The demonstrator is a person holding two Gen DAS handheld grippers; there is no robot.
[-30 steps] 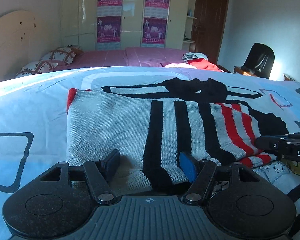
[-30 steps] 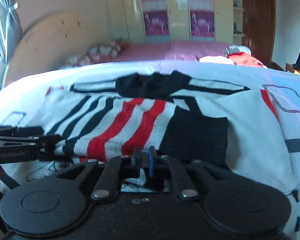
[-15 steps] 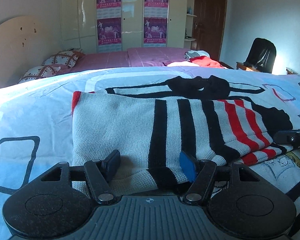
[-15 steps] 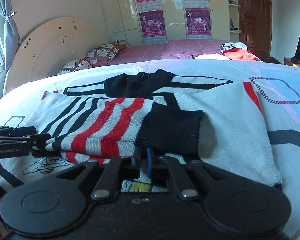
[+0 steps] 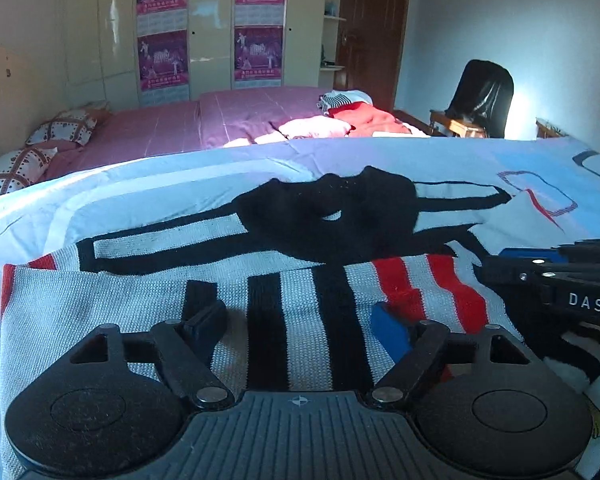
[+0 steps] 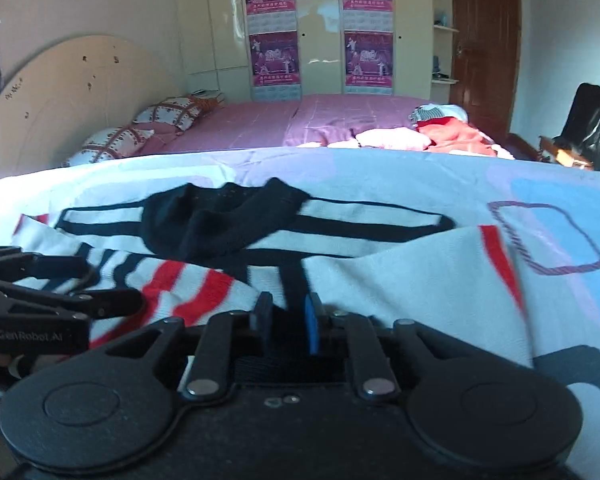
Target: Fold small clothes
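Gripper jaws have just been opening on both sides, so we keep our left gripper [image 5: 296,324] wide and right gripper [image 6: 288,322] slightly parted, clear of the striped sweater [image 5: 140,308] on the bed [image 5: 120,200], before smoothing its fold.

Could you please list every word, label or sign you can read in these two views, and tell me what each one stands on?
"DAS": white letters on the side of the right gripper, cut off by the left wrist picture's edge.
"GenRobot.AI": faint letters on the side of the left gripper, in the right wrist view; slightly blurred.
Posters on the wardrobe doors: a line of print under each picture, too small to read.
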